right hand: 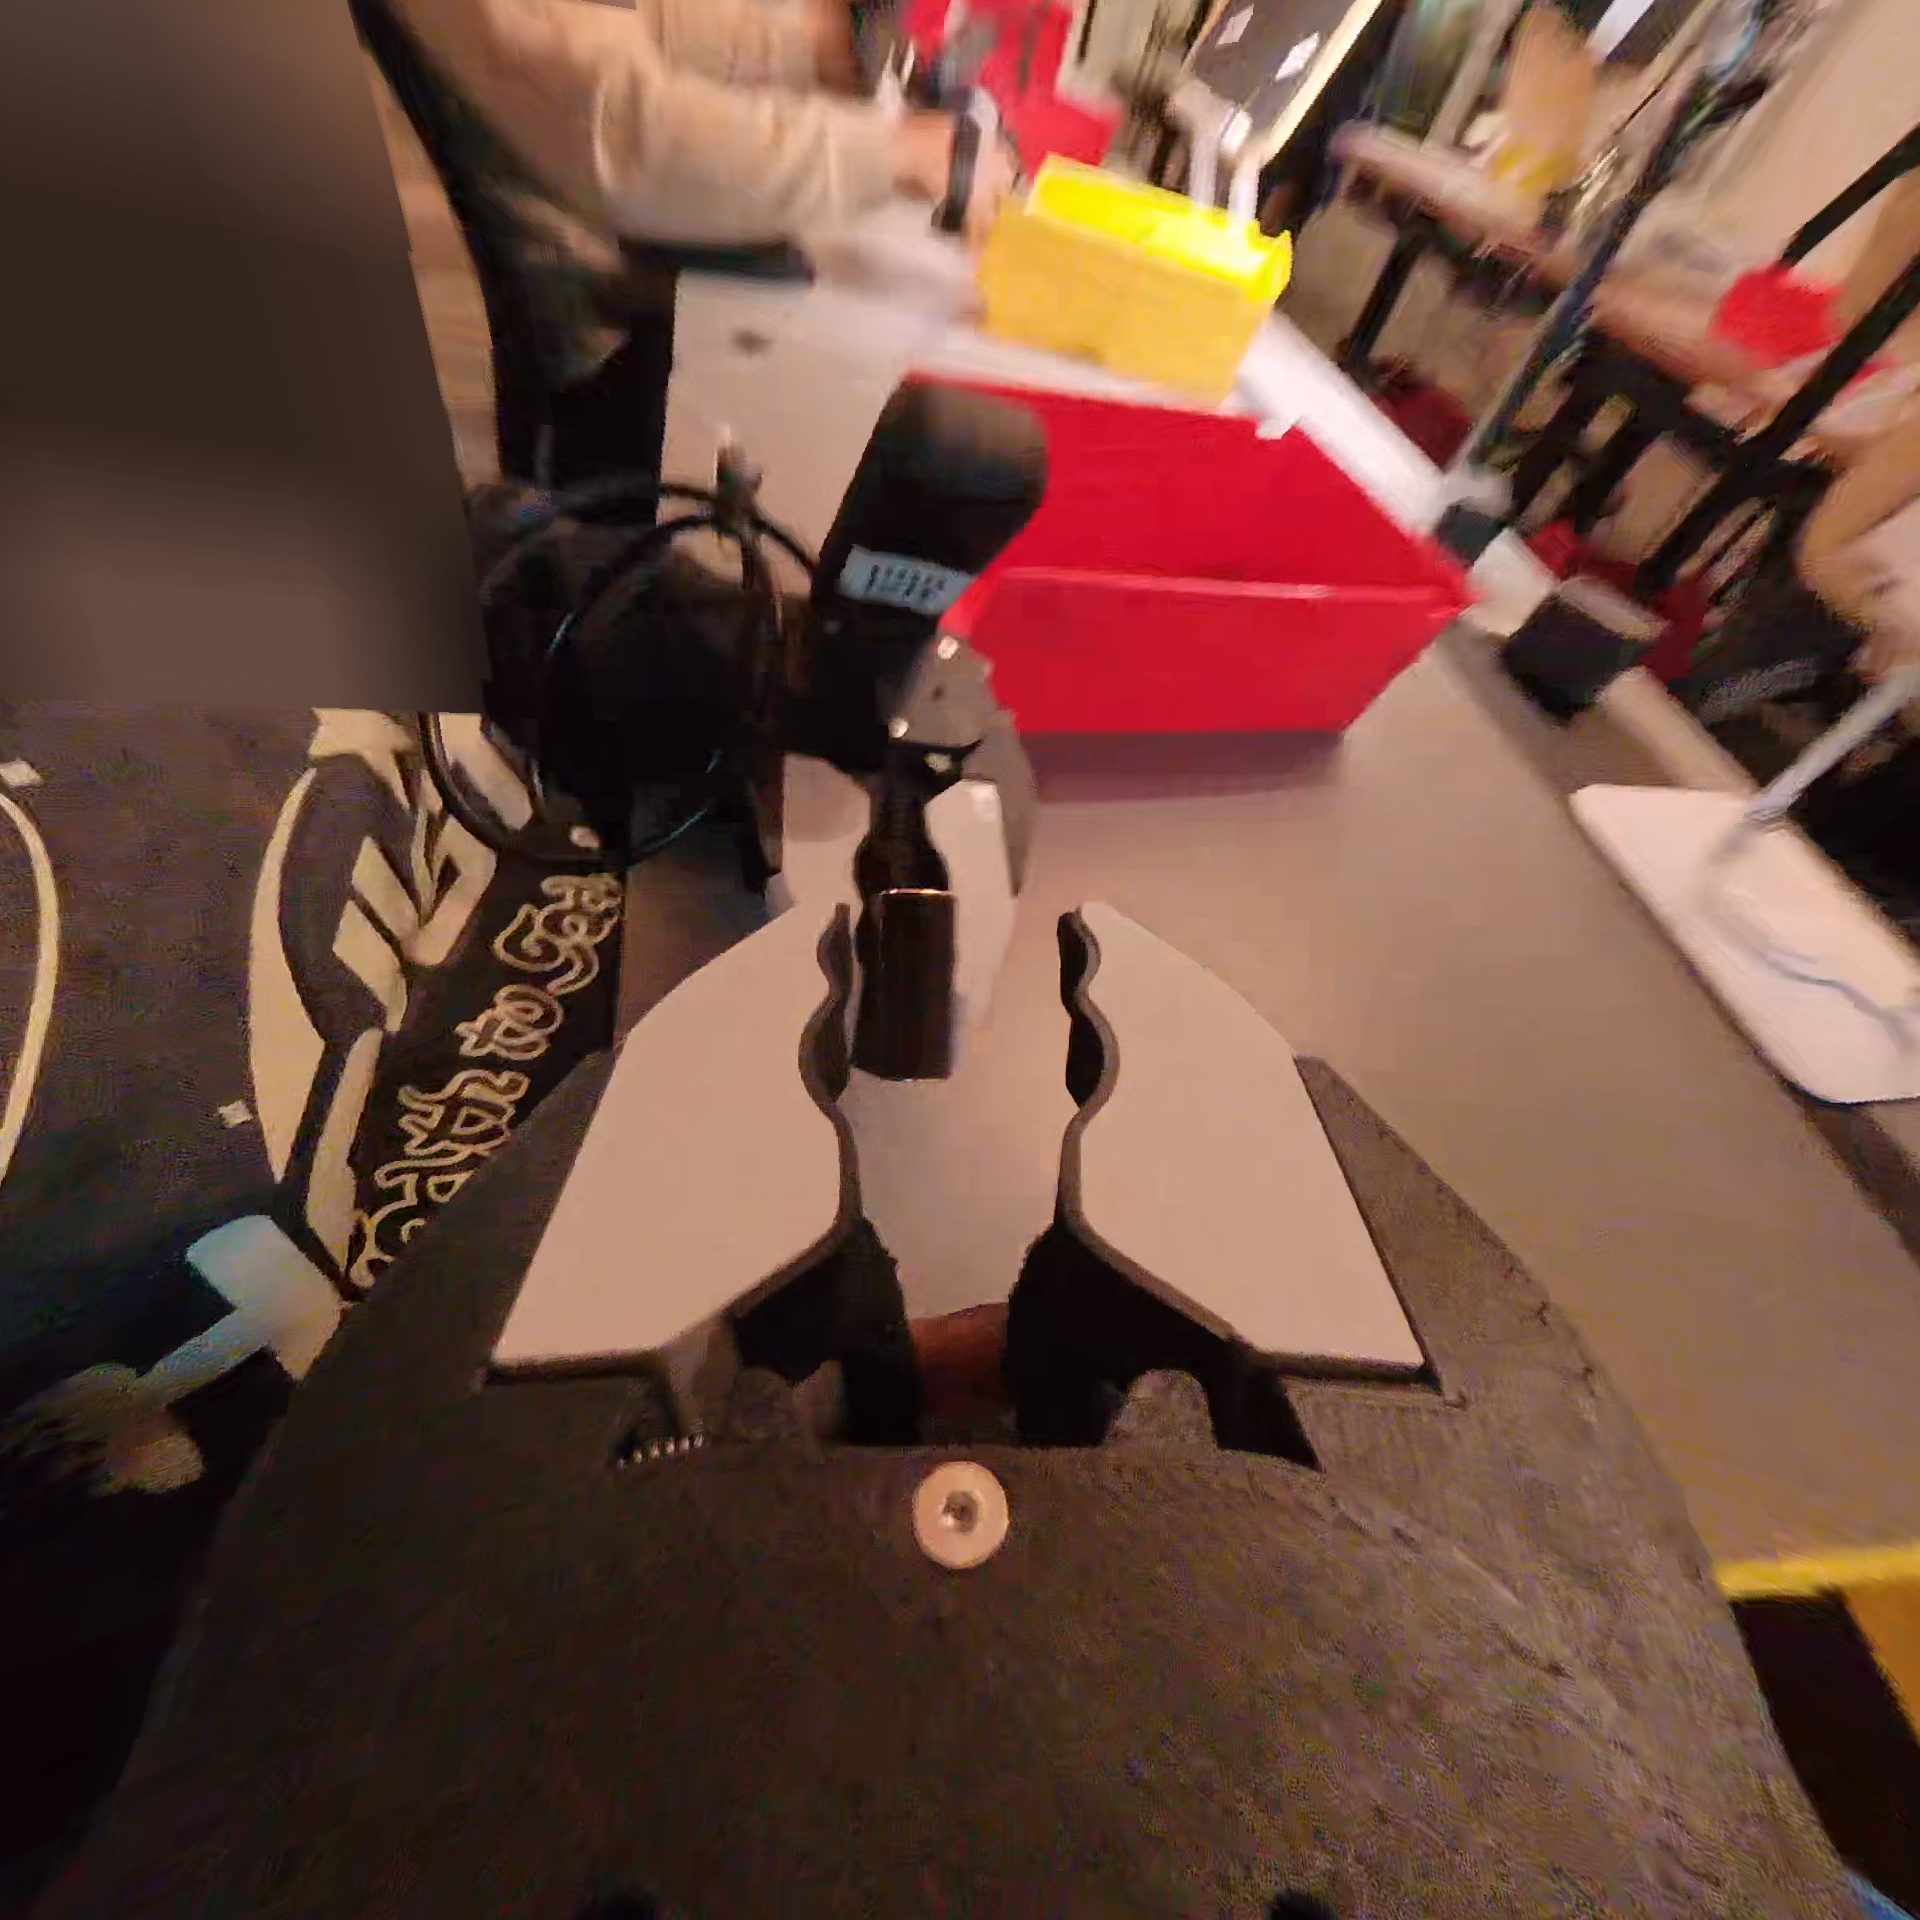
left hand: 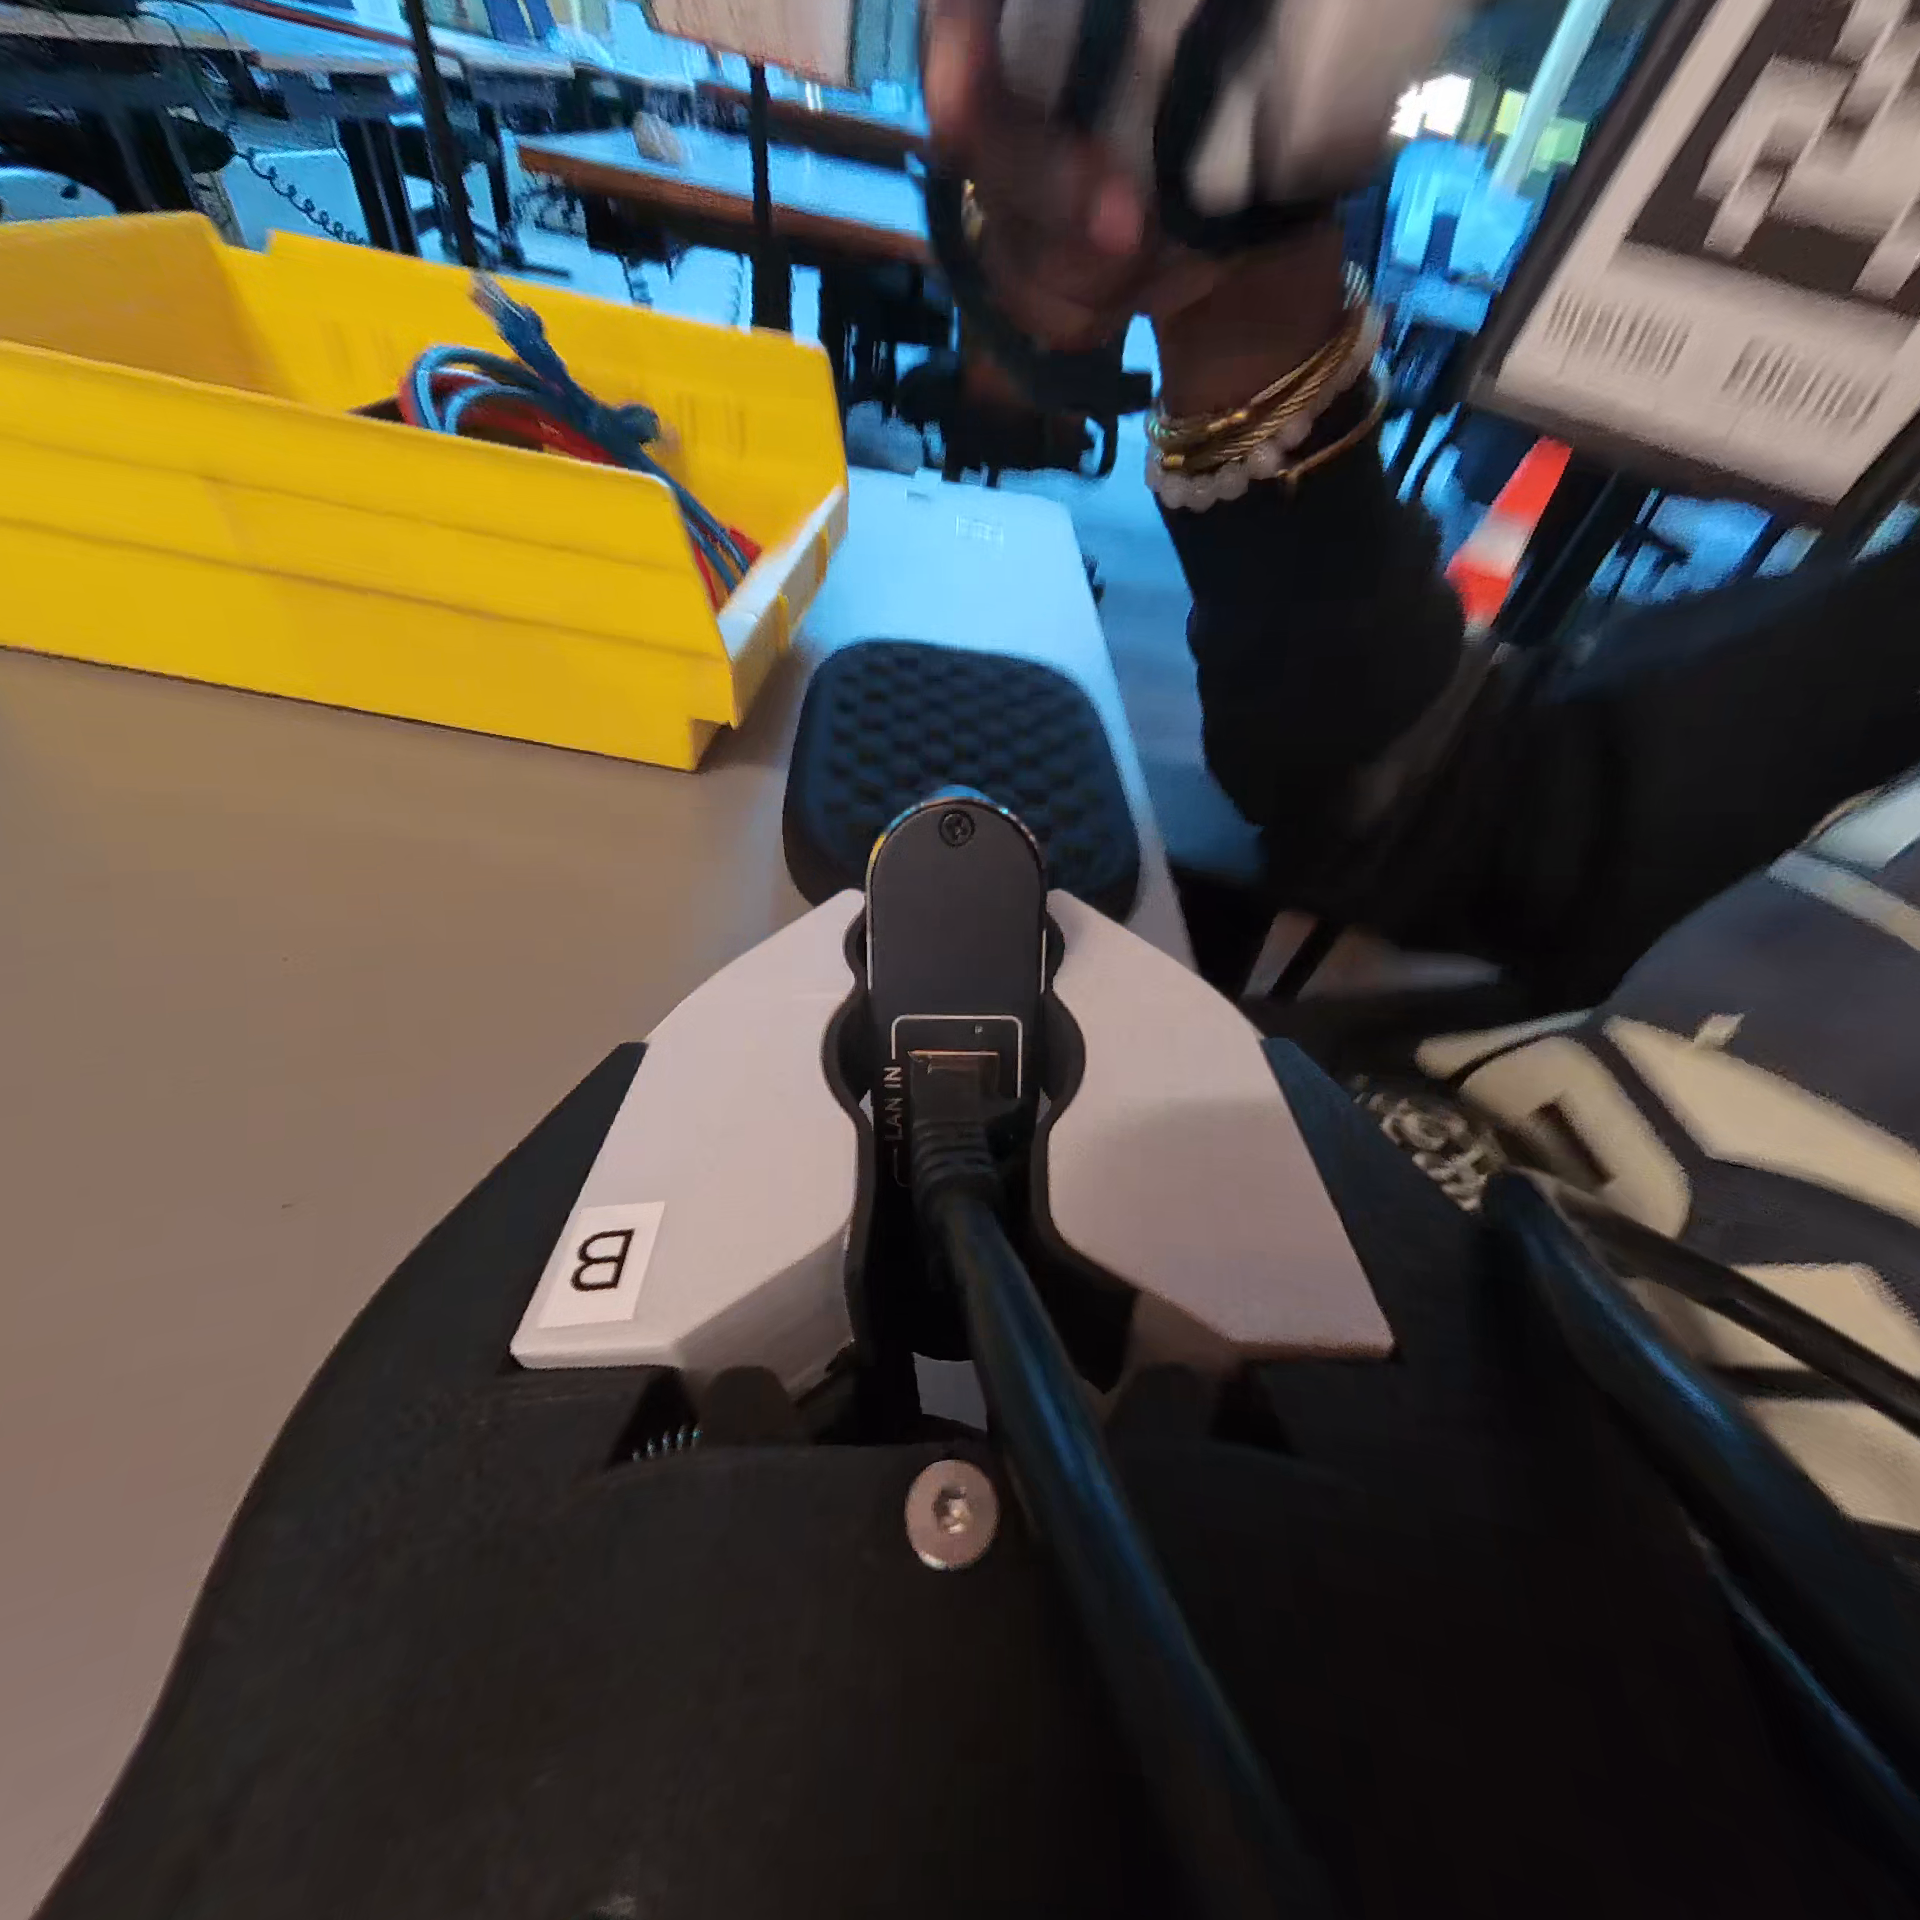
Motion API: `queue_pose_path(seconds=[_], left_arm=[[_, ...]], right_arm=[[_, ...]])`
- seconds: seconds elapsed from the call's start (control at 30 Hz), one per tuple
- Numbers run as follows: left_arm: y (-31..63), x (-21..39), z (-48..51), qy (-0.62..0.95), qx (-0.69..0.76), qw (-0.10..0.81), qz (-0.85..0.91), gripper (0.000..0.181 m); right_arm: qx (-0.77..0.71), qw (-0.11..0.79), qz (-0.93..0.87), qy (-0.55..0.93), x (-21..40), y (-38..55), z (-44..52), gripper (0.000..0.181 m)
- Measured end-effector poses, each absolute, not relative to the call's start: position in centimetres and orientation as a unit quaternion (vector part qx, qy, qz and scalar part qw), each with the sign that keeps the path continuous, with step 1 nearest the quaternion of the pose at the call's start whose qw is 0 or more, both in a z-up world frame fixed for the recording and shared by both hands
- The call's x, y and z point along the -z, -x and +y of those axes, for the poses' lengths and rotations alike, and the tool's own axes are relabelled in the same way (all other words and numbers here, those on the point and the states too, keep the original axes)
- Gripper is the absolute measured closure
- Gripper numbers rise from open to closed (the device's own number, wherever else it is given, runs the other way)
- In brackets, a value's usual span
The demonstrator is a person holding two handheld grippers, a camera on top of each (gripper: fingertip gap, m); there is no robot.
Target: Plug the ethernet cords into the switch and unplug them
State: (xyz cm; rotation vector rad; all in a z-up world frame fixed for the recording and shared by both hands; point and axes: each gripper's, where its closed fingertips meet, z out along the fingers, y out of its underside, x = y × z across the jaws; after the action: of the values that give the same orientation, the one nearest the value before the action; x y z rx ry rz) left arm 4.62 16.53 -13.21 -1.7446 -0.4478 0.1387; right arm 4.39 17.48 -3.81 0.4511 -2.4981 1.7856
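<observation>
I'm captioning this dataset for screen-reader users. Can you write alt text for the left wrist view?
The left gripper is shut on a small black switch with a black ethernet cord plugged into its port. Behind it on the grey table sits a yellow bin of blue and red cables.

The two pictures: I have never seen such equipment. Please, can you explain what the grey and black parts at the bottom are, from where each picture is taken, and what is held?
Each picture comes from a camera mounted on a hand-held gripper, a two-finger tool that a person squeezes. No robot arm is here.

In the left wrist view, the left gripper is shut on a small black device, and a black cable is plugged into it. A yellow bin with blue and red cords stands on the grey table.

In the right wrist view, the right gripper is open and empty. Beyond it you see the other gripper with the same device, and a red bin.
</observation>
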Motion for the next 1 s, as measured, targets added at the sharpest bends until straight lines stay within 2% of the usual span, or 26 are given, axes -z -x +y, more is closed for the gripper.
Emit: queue_pose_path(seconds=[0.1,0.17,0.23,0.33,0.4,0.53,0.67,0.77,0.87,1.0], left_arm=[[-4.9,13.2,16.7,0.766,-0.082,0.613,-0.175,0.155],[-5.1,13.1,16.7,0.768,-0.089,0.613,-0.165,0.155],[-5.0,13.7,16.8,0.779,-0.098,0.598,-0.162,0.155],[-5.2,13.8,16.9,0.782,-0.103,0.596,-0.152,0.155],[-5.1,13.2,16.9,0.769,-0.106,0.611,-0.155,0.154],[-4.7,10.2,16.0,0.709,-0.102,0.677,-0.169,0.132],[-4.7,8.3,15.6,0.657,-0.085,0.728,-0.175,0.124],[-5.1,7.3,15.4,0.625,-0.080,0.759,-0.165,0.126],[-5.6,5.6,14.6,0.585,-0.072,0.793,-0.155,0.152],[-4.7,5.2,13.1,0.575,-0.129,0.791,-0.165,0.155]], right_arm=[[-0.478,0.006,-0.862,-0.169,8.9,-5.6,14.4,0.139],[-0.453,-0.016,-0.874,-0.174,11.0,-6.1,13.3,0.145],[-0.466,-0.045,-0.867,-0.169,11.2,-6.5,12.5,0.159],[-0.478,-0.074,-0.858,-0.173,11.5,-6.6,12.4,0.159],[-0.510,-0.062,-0.838,-0.183,10.7,-6.6,12.3,0.159],[-0.615,-0.049,-0.764,-0.188,6.2,-6.8,12.5,0.159],[-0.714,-0.058,-0.676,-0.174,2.3,-6.8,13.2,0.159],[-0.774,-0.084,-0.611,-0.146,0.8,-6.7,13.0,0.159],[-0.811,-0.106,-0.561,-0.124,0.1,-6.3,12.9,0.159],[-0.784,-0.082,-0.601,-0.132,1.1,-4.9,13.4,0.160]])
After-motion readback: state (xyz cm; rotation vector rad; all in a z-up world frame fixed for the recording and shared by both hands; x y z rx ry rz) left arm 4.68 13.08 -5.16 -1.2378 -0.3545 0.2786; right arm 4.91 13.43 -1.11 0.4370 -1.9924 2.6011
